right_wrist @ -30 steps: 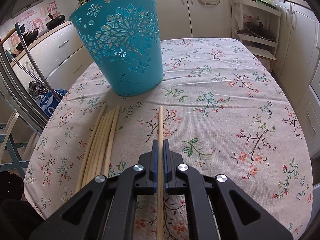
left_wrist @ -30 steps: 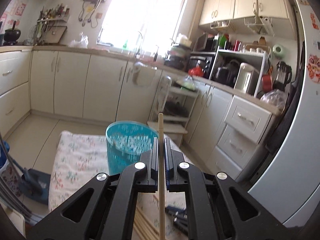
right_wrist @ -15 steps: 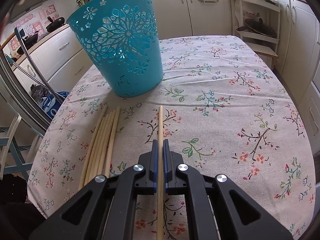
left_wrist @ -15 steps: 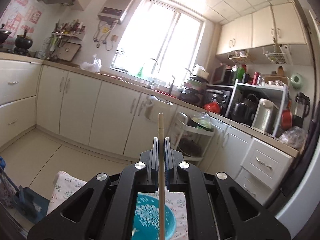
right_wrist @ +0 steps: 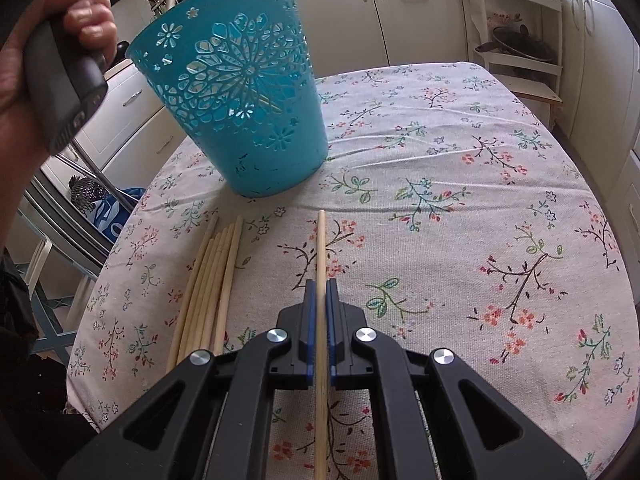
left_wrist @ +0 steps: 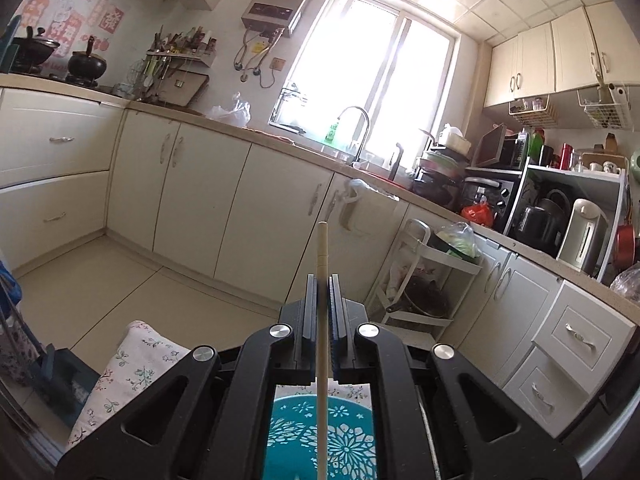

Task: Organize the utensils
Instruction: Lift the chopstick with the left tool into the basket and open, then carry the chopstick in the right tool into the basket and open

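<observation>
Your left tool [left_wrist: 322, 280] and right tool [right_wrist: 319, 284] each pinch one chopstick [right_wrist: 320, 248]; a bundle [right_wrist: 208, 280] at 9 o'clock waits outside the bin [right_wrist: 244, 92].

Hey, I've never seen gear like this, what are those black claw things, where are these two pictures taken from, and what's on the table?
There is no robot here. A person carries two hand-held grippers, each with a wide-angle camera that looks out along its two fingers, so each picture shows one black claw from behind.

In the left wrist view, the left gripper is shut on a wooden chopstick and faces the kitchen cabinets, with the teal basket showing below it.

In the right wrist view, the right gripper is shut on another chopstick over the floral tablecloth. A bundle of loose chopsticks lies to its left, near the basket. At upper left, the person's hand grips a gripper handle.
</observation>
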Demonstrator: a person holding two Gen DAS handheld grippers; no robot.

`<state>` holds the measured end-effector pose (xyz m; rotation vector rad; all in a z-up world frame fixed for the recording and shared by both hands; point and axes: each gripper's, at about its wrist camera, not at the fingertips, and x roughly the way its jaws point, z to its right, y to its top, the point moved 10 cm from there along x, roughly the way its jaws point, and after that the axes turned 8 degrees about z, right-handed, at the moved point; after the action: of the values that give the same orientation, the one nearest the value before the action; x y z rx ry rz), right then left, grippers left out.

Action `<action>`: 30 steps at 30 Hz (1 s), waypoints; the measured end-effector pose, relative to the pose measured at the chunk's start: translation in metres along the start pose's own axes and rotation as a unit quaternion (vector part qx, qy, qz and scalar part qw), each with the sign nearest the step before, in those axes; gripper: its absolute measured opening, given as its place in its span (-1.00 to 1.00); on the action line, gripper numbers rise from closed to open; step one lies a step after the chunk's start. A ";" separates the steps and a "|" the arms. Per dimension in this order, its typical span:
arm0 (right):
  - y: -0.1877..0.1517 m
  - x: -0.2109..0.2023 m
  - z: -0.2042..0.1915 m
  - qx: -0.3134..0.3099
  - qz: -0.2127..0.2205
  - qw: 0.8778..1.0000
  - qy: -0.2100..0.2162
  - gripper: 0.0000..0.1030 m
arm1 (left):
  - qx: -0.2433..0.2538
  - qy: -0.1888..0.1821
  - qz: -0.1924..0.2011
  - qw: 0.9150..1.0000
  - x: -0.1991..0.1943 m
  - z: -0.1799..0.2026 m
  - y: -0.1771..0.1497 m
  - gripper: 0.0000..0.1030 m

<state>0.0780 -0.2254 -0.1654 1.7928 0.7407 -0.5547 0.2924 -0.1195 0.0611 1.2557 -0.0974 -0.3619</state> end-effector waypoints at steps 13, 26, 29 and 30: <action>0.000 -0.003 0.003 0.016 0.000 1.000 0.018 -0.89 | 0.024 0.039 -0.048 0.998 -0.077 -0.024 -0.038 0.14; -0.003 -0.003 -0.009 -0.065 0.013 0.997 -0.047 -0.90 | -0.063 0.135 -0.115 0.982 -0.141 -0.108 -0.089 0.38; -0.003 -0.011 -0.005 -0.050 0.019 0.998 -0.042 -0.90 | -0.061 0.142 -0.113 0.982 -0.141 -0.113 -0.089 0.38; -0.001 -0.018 -0.003 -0.036 0.029 0.998 -0.033 -0.90 | -0.058 0.142 -0.112 0.982 -0.139 -0.112 -0.088 0.39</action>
<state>0.0649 -0.2269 -0.1525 1.7150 0.6528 -0.5395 0.1729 0.0040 -0.0392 1.1922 0.3083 -0.3727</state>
